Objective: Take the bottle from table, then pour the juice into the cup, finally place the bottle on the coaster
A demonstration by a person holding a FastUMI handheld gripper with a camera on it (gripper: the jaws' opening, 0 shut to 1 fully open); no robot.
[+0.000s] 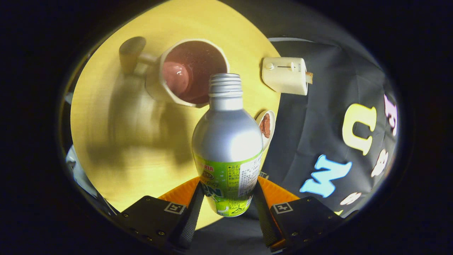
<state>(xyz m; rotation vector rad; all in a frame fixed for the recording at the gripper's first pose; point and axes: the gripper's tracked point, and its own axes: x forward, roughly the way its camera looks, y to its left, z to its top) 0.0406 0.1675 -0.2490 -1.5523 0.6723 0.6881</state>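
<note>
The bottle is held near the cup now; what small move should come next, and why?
Probably tip the bottle a little further forward. The hand-held gripper is shut on the bottle, whose uncapped mouth sits at the near rim of the cup, not yet clearly over its opening.

the yellow wooden table (116, 141) carries a handled cup (184, 71), a cream toaster (285, 74) and a small spoon rest (266, 126).

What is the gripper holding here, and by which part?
The gripper is shut on the bottle, its fingers pressing the labelled lower body from both sides.
</note>
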